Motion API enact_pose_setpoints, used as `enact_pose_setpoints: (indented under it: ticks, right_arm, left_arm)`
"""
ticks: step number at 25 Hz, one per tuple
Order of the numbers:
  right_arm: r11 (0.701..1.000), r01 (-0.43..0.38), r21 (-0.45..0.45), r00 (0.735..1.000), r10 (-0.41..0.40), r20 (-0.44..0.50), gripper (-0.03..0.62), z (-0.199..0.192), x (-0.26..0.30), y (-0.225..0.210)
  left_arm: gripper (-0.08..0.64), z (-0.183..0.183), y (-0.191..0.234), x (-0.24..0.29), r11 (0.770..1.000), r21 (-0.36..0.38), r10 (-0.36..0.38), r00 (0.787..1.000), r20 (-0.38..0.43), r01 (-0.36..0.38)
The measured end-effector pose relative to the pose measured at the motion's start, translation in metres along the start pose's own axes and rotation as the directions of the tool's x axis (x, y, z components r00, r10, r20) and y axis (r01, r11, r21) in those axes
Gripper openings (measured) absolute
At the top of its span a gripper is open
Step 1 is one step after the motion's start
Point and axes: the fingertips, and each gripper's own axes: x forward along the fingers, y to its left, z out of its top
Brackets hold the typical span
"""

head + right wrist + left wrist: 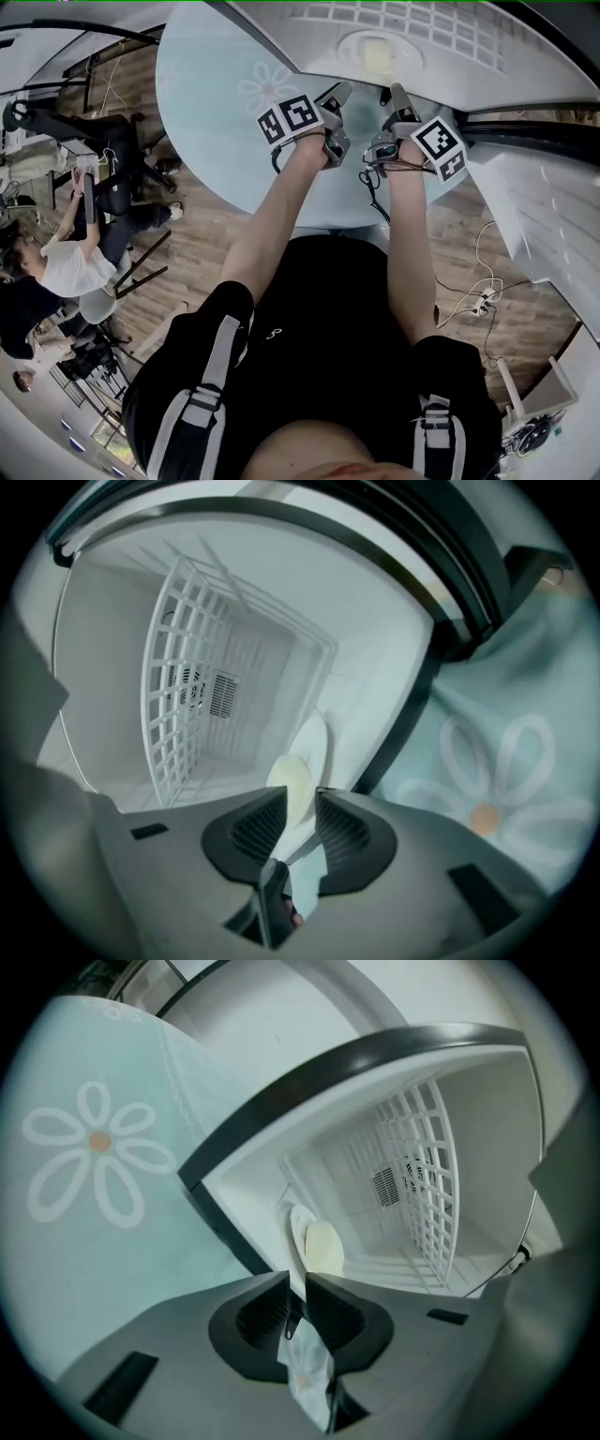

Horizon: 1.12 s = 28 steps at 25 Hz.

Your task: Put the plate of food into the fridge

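A white plate (375, 53) with a pale yellow piece of food (324, 1247) lies on the floor of the open white fridge (469, 1082), just inside its dark door frame. My left gripper (297, 1283) is shut on the plate's near rim (300, 1232); its jaws stand close around the edge. My right gripper (302, 803) is at the same rim from the other side, and its jaws stand apart, open, with the plate (311, 747) and food (291, 780) between them. In the head view, the left gripper (339, 92) and right gripper (392, 94) sit side by side before the fridge opening.
A white wire rack (187, 667) stands inside the fridge beside the plate. The fridge rests on a table with a pale blue flowered cloth (94, 1157). People sit at the left (66, 262) on the wooden floor; cables and a power strip (483, 302) lie at the right.
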Motion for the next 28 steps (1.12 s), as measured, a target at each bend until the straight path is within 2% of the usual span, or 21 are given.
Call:
enact_pose_setpoints:
  ticks: [2,4,6,8,11,13,14,17,19,21,23,26,27,28]
  right_arm:
    - [0.998,-0.039,-0.043,0.999,0.04,0.024,0.014,0.008,-0.016,0.005]
    - [0.984,-0.145,-0.101,0.988,0.149,0.037,0.006,0.013,-0.03,0.021]
    - [0.949,-0.261,-0.175,0.964,0.265,0.003,0.005,0.011,-0.04,0.043]
    - [0.906,-0.311,-0.286,0.95,0.308,-0.059,0.006,0.003,-0.047,0.059]
    - [0.815,-0.308,-0.49,0.951,0.282,-0.129,0.005,-0.012,-0.062,0.073]
    - [0.718,-0.303,-0.626,0.952,0.261,-0.161,0.005,-0.022,-0.072,0.081]
    - [0.654,-0.305,-0.692,0.95,0.254,-0.179,0.005,-0.027,-0.077,0.087]
    - [0.457,-0.314,-0.832,0.945,0.232,-0.229,0.006,-0.046,-0.095,0.102]
    - [0.365,-0.302,-0.881,0.947,0.22,-0.234,0.006,-0.055,-0.104,0.108]
    - [0.3,-0.282,-0.911,0.951,0.21,-0.225,0.006,-0.058,-0.112,0.113]
    - [0.266,-0.26,-0.928,0.956,0.209,-0.207,0.006,-0.057,-0.119,0.117]
    - [0.257,-0.212,-0.943,0.964,0.213,-0.158,0.005,-0.053,-0.131,0.122]
    - [0.254,-0.193,-0.948,0.967,0.214,-0.14,0.005,-0.05,-0.135,0.123]
    - [0.252,-0.178,-0.951,0.969,0.216,-0.124,0.005,-0.048,-0.138,0.125]
  left_arm:
    - [0.004,-0.007,0.0,-0.014,1.0,-0.006,0.0,1.0,0.026,0.0]
    - [0.003,-0.013,-0.003,-0.027,0.999,-0.017,-0.028,0.998,0.05,0.029]
    - [0.002,-0.017,-0.015,-0.037,0.995,-0.018,-0.093,0.993,0.077,0.094]
    - [0.002,-0.018,-0.033,-0.046,0.987,0.027,-0.158,0.982,0.1,0.157]
    - [0.002,-0.02,-0.059,-0.063,0.968,0.149,-0.219,0.969,0.114,0.201]
    - [0.002,-0.023,-0.071,-0.073,0.947,0.259,-0.225,0.967,0.117,0.189]
    - [0.002,-0.026,-0.077,-0.078,0.931,0.32,-0.223,0.968,0.115,0.177]
    - [0.002,-0.035,-0.097,-0.096,0.861,0.478,-0.249,0.963,0.1,0.173]
    - [0.002,-0.04,-0.111,-0.111,0.812,0.558,-0.273,0.957,0.102,0.172]
    - [0.002,-0.046,-0.123,-0.123,0.757,0.638,-0.277,0.953,0.12,0.139]
    - [0.002,-0.051,-0.136,-0.136,0.69,0.721,-0.266,0.949,0.17,0.064]
    - [0.002,-0.062,-0.149,-0.153,0.566,0.817,-0.228,0.931,0.285,-0.111]
    - [0.002,-0.064,-0.152,-0.157,0.53,0.832,-0.217,0.923,0.317,-0.161]
    - [0.002,-0.066,-0.154,-0.159,0.507,0.839,-0.21,0.916,0.34,-0.195]
